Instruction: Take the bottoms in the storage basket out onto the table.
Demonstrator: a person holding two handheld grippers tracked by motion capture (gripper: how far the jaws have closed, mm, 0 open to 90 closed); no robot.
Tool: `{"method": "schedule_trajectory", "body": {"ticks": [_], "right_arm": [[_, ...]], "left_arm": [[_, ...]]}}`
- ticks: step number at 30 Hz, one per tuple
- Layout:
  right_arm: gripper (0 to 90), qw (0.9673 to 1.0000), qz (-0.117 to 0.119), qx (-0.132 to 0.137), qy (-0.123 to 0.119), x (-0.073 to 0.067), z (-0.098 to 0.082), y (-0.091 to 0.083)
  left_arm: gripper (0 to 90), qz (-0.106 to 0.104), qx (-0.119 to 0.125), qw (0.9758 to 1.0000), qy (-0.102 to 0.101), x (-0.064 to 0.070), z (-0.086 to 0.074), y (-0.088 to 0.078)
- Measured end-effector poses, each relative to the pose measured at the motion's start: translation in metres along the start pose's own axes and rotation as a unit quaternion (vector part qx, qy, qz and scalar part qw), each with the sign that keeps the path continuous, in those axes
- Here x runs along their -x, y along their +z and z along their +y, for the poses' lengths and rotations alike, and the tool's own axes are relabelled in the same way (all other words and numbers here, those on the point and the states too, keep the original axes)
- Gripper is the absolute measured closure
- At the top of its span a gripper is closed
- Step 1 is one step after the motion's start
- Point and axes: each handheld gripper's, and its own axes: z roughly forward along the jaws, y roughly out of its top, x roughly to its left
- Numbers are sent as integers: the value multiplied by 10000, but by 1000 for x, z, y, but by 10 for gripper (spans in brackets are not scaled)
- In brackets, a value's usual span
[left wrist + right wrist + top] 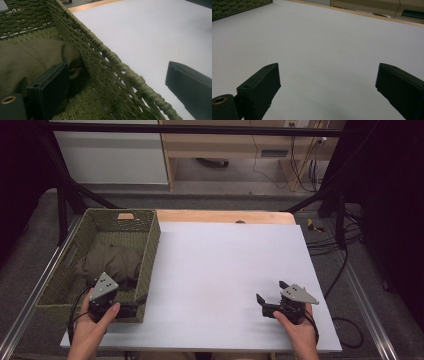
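Observation:
A woven green basket [151, 251] stands at the left of the table, with a crumpled olive cloth [112, 261] lying in it. My left gripper [120, 301] is at the basket's near right corner, open. Its jaws straddle the basket's right wall [110, 65] without pressing it. One jaw is inside by the cloth [27, 60], the other over the white sheet [155, 32]. My right gripper [271, 292] is held low over the sheet at the front right. It stands open [328, 67] with nothing between its jaws.
The white sheet [225, 265] covers most of the wooden table, whose bare far edge [225, 216] shows at the back. Cables [327, 242] lie on the floor off the right side. A dark metal frame [62, 205] stands behind the basket.

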Motion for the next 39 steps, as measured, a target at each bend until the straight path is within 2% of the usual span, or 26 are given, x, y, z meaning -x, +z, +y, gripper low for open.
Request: {"method": "schedule_trajectory", "body": {"ticks": [13,16,24,27,32,34,36,39], "right_arm": [[66,9998,-4,-180,-12,-3,-1,2],[68,9998,-20,-173,-12,-4,-1,1],[68,9999,-56,-139,-35,-4,0,0],[68,9999,-66,-138,-44,-4,0,0],[68,9999,-43,-124,-100,-6,1,0],[68,9998,-25,-135,-121,-7,1,-1],[68,9998,-21,-117,-132,-8,2,-2],[69,9999,7,-91,-136,-8,2,-4]], "left_arm": [[57,55,84,9999,-59,2,7,-7],[58,44,100,9998,-154,1,9,-9],[57,118,212,9995,-200,3,16,-15],[57,148,231,9995,-155,7,19,-16],[60,45,267,9996,-38,14,25,-16],[61,139,224,9996,85,18,29,-16],[64,237,174,9995,109,20,34,-15],[69,299,206,9991,226,19,41,-16]]}}
